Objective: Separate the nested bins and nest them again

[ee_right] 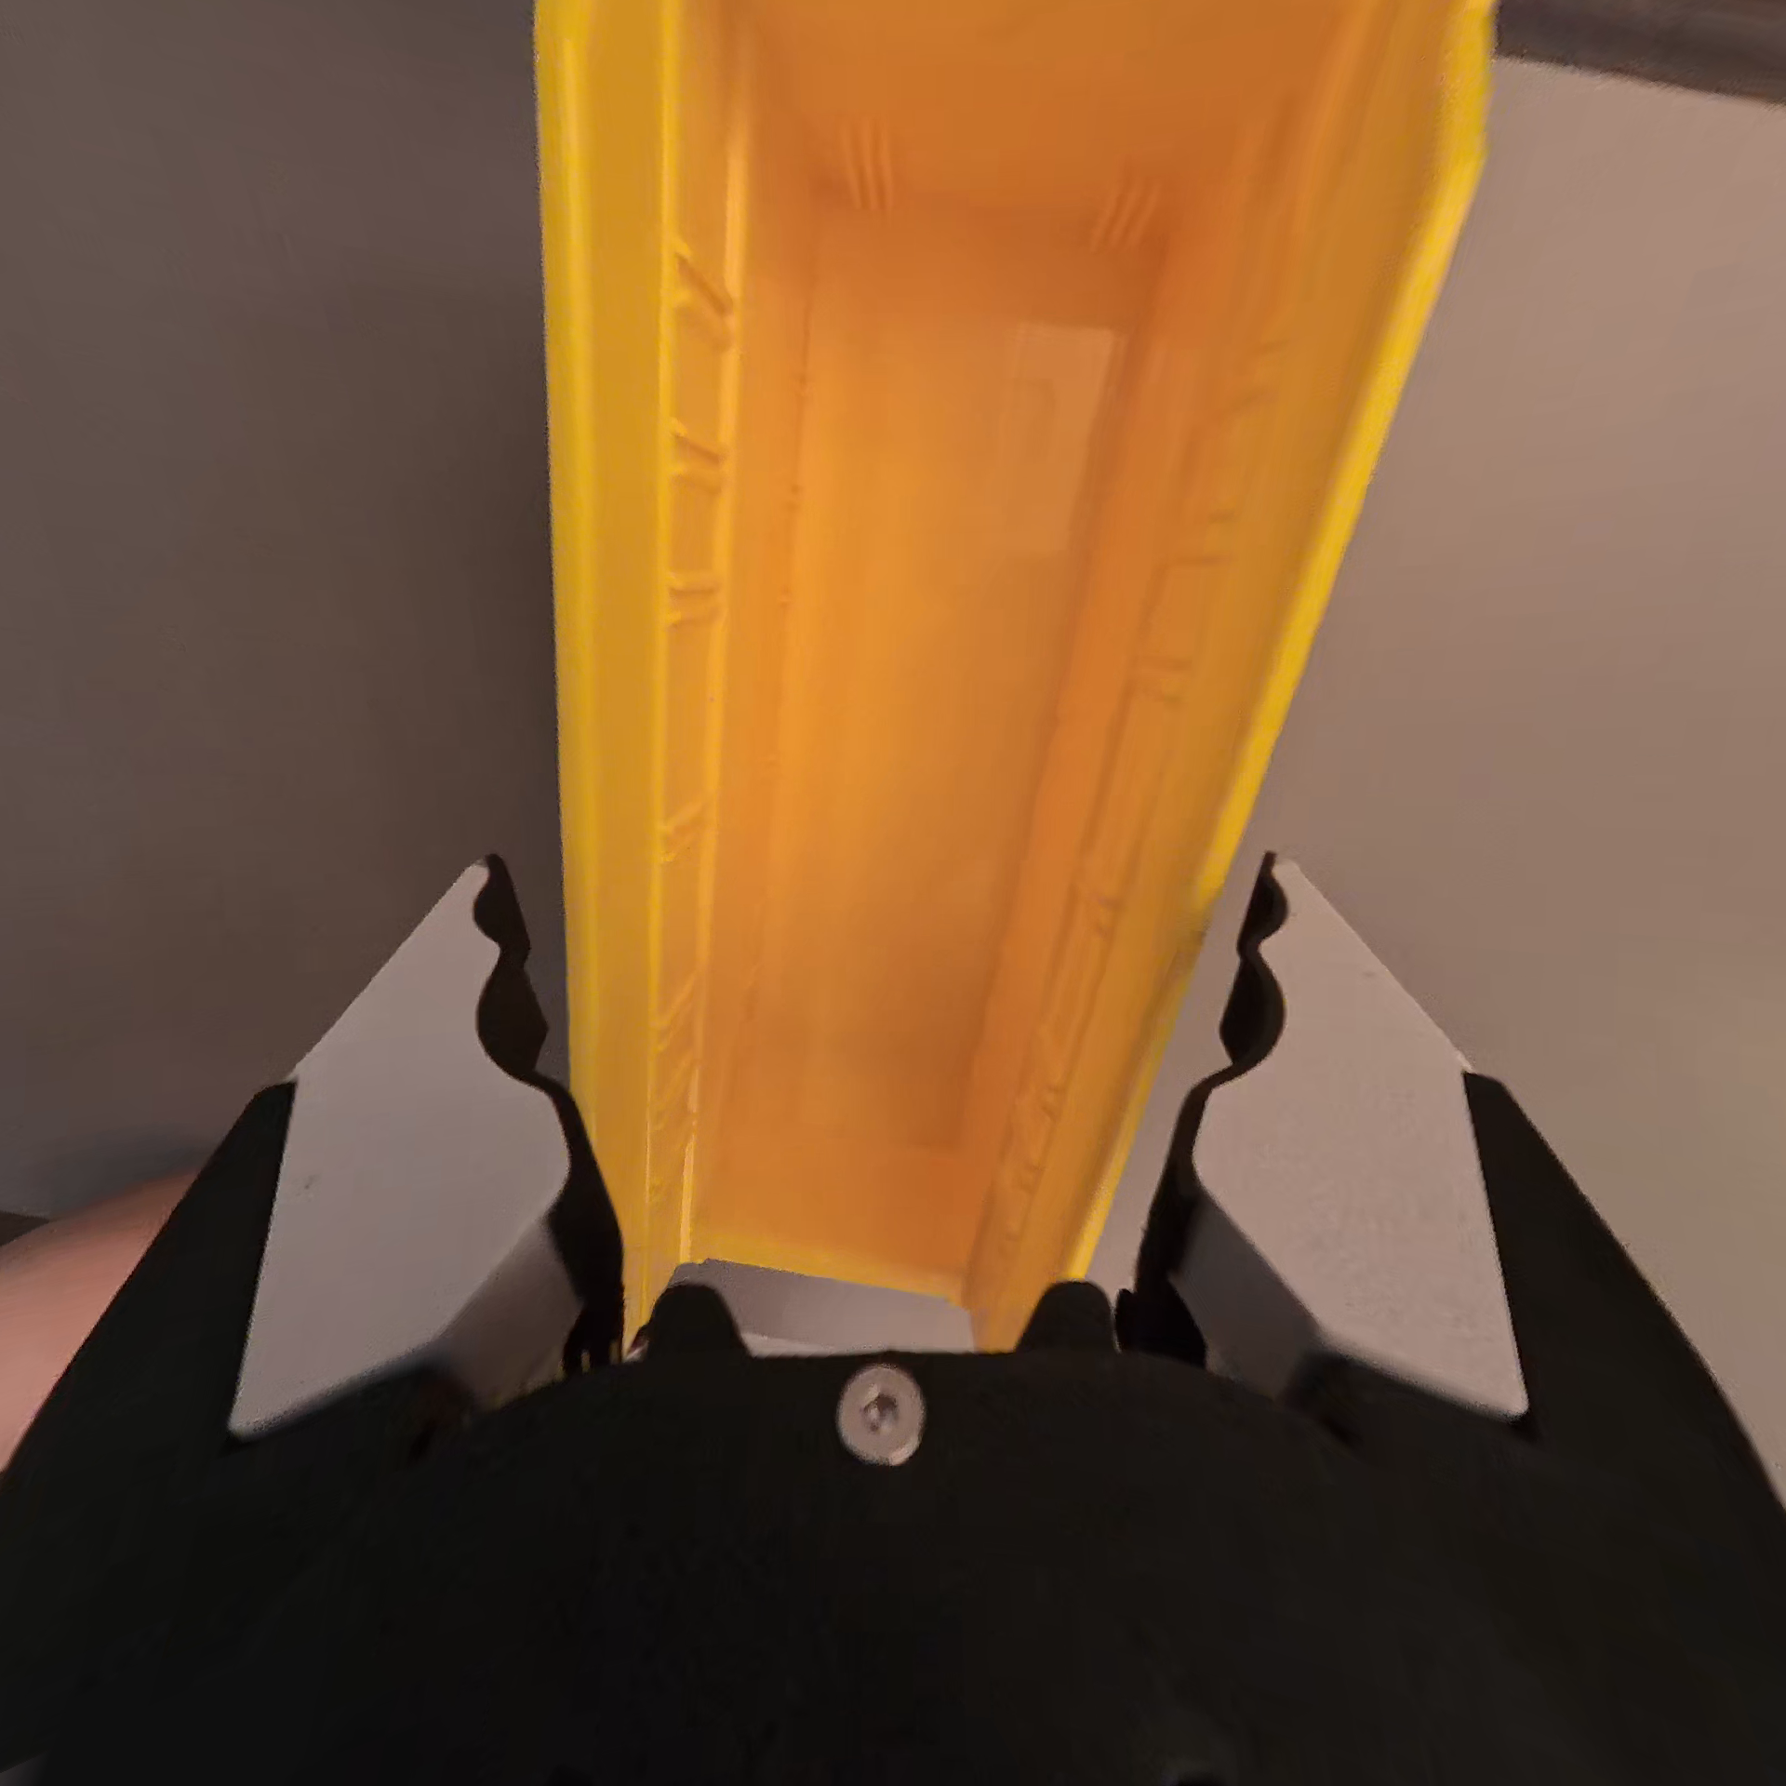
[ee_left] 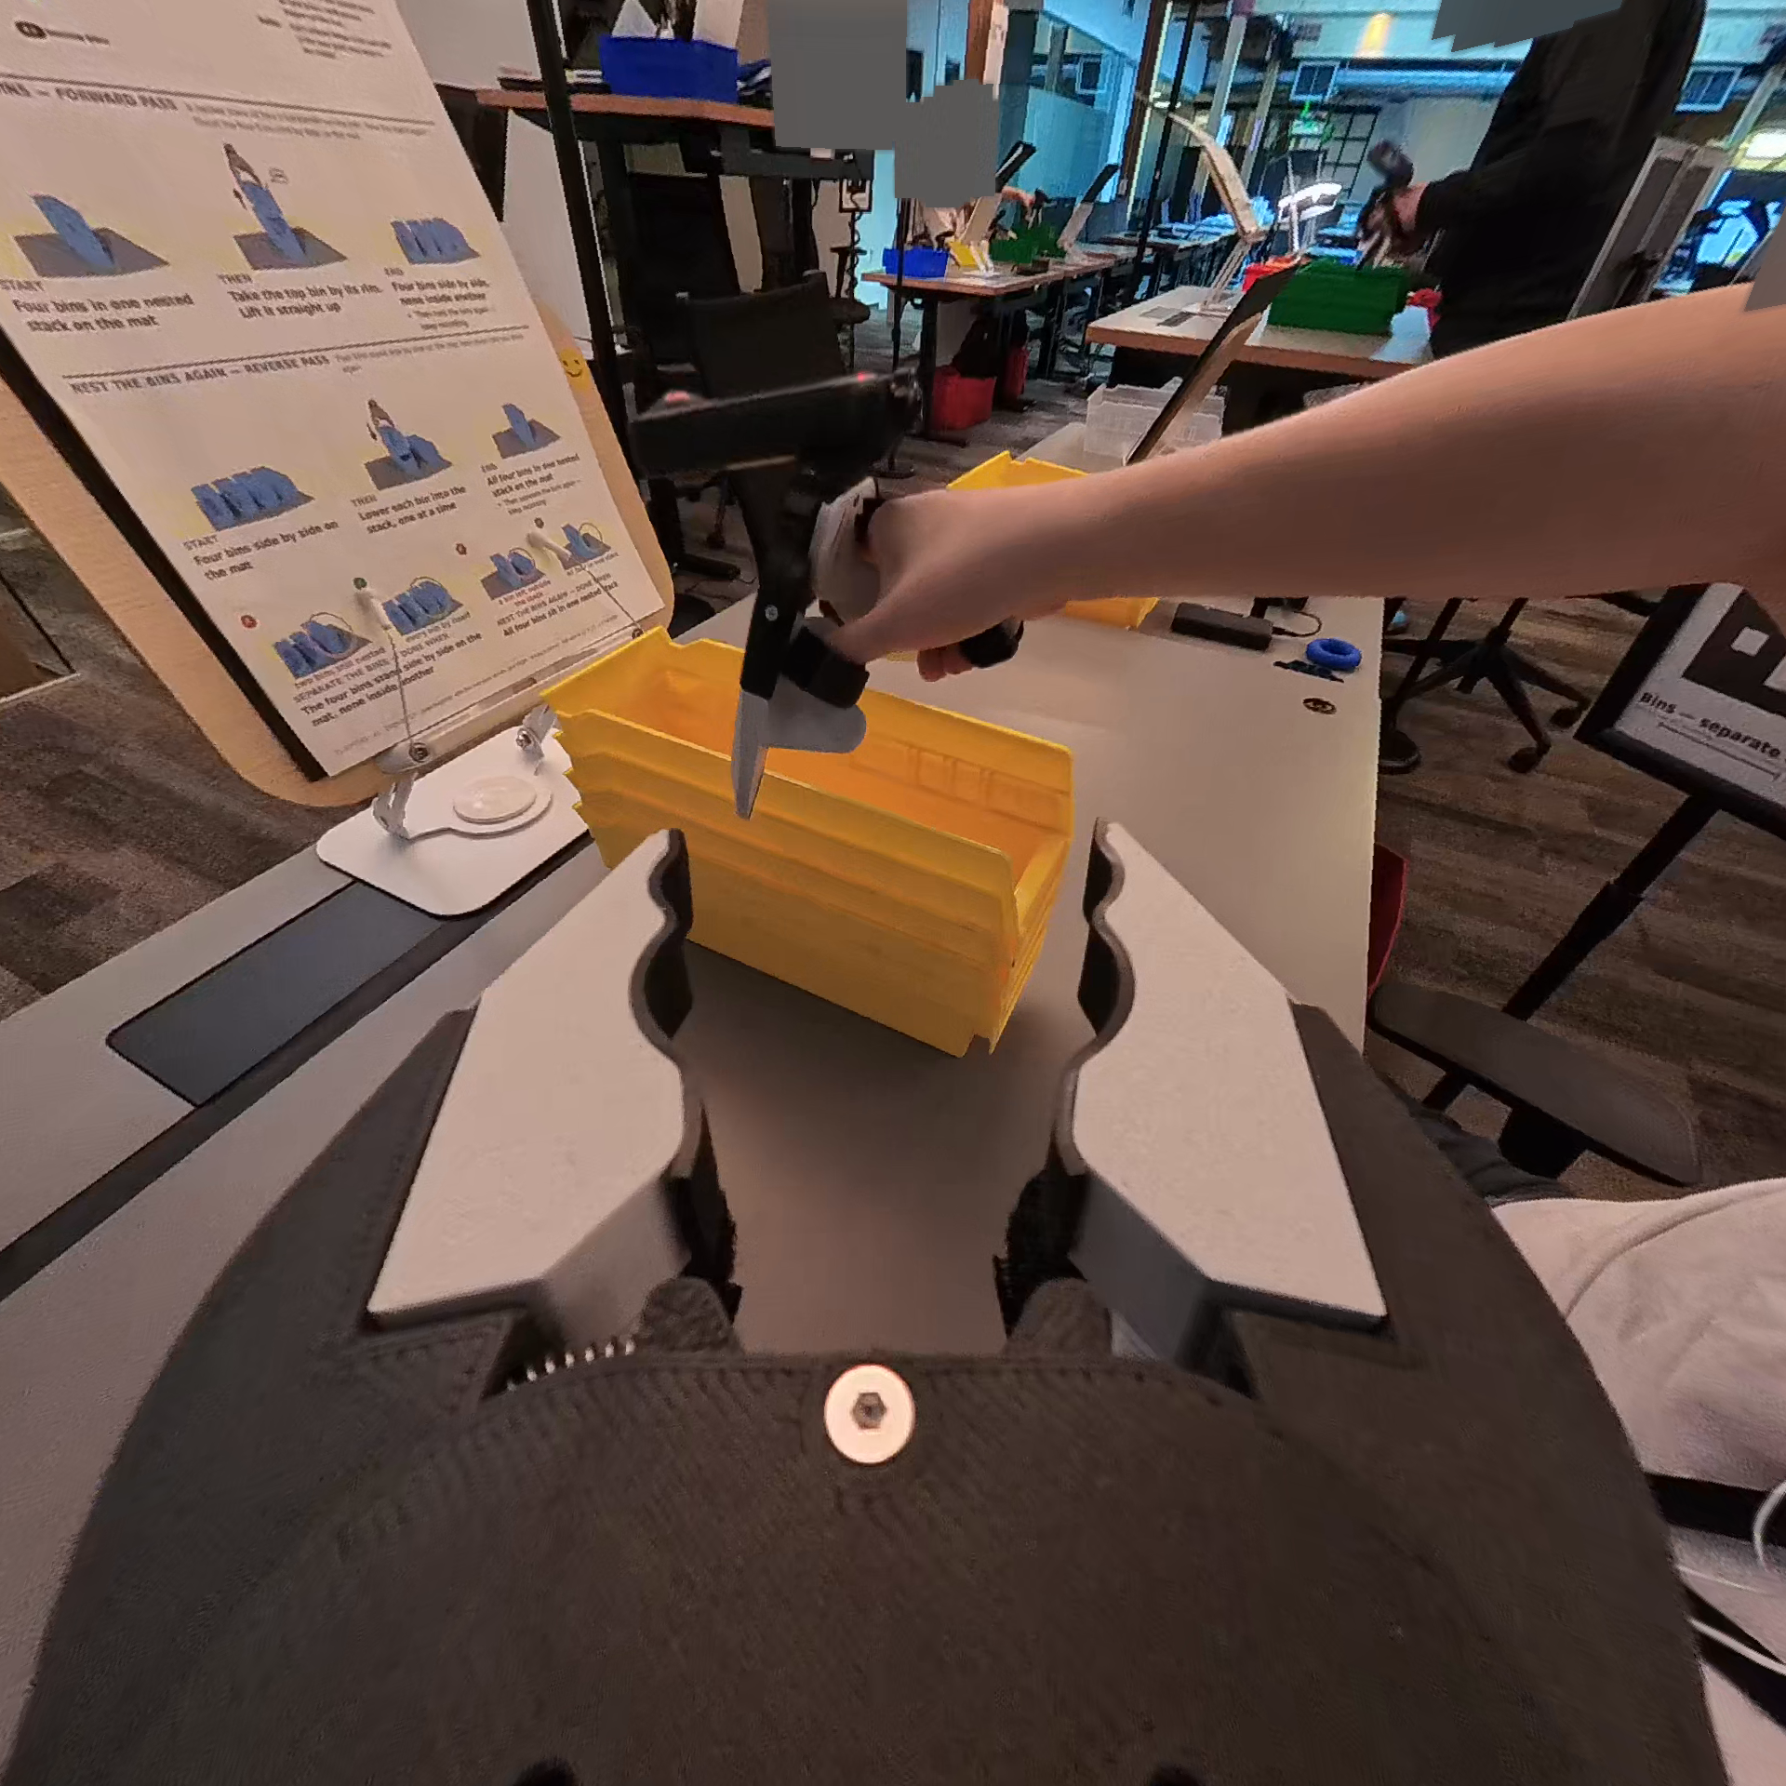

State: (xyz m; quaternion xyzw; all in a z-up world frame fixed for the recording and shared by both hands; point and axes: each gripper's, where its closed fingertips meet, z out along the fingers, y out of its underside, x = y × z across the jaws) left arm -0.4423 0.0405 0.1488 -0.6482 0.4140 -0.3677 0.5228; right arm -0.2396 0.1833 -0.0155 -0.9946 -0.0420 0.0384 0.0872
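Observation:
A stack of nested yellow bins (ee_left: 850, 928) stands on the grey table (ee_left: 1208, 734). My left gripper (ee_left: 884, 850) is open and empty, low over the table just in front of the stack's near side. My right gripper (ee_left: 783, 744), held by a hand, points down over the stack's far left part. In the right wrist view it looks straight down into the top yellow bin (ee_right: 947, 676). The right gripper (ee_right: 881, 870) is wide open and straddles the bin's width. Its pads (ee_right: 512, 986) stand clear of both long walls.
An instruction board (ee_left: 290, 387) on a white stand (ee_left: 454, 831) stands left of the stack. Another yellow bin (ee_left: 1015, 474) sits behind the arm. A black box (ee_left: 1218, 623) and a blue ring (ee_left: 1334, 652) lie at the table's far right. A chair (ee_left: 1546, 1092) is beyond the right edge.

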